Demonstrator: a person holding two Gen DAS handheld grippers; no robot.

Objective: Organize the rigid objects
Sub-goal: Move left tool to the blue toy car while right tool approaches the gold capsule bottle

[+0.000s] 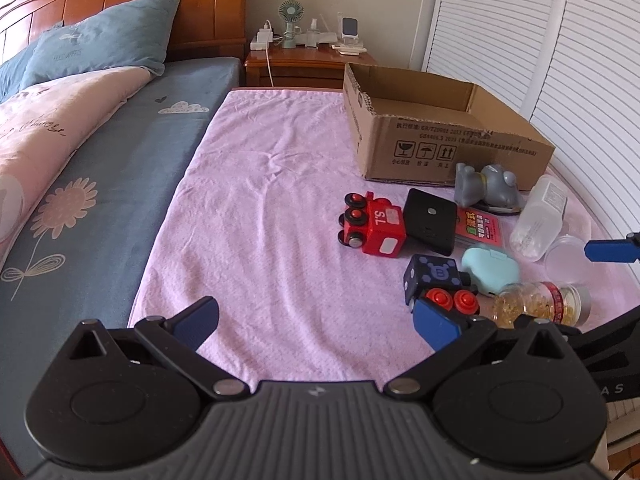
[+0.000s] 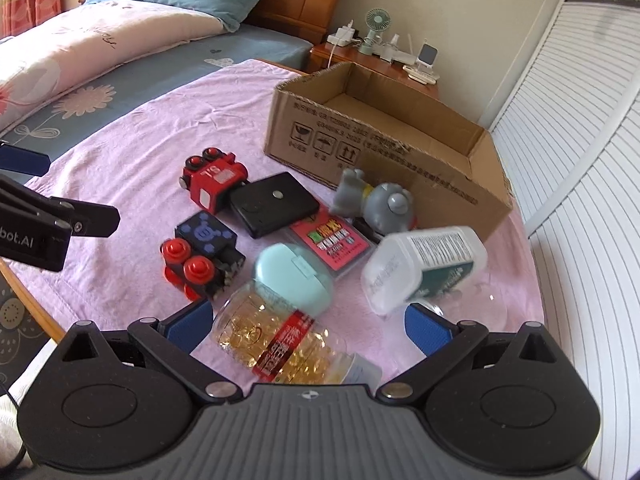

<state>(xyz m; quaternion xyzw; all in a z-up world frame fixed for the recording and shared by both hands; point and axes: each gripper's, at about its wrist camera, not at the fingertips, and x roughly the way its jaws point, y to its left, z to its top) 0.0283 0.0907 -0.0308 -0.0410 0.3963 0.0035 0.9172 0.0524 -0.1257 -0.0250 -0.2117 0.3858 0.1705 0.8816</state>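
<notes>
Left gripper [image 1: 316,326], jaws wide, hovers over bare pink cloth [image 1: 260,200]. Toward the cloth's right edge lie red toy train [image 1: 374,226], black case [image 1: 430,220], dark toy block [image 1: 432,276] and capsule bottle [image 2: 280,344], the last between the wide-spread fingers of right gripper [image 2: 308,330]. Cardboard box [image 1: 440,128] occupies the far right corner.

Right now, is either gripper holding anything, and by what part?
Nothing is held. The left gripper has open jaws over bare pink cloth. The right gripper has open jaws straddling the clear bottle of golden capsules, not closed on it.
</notes>
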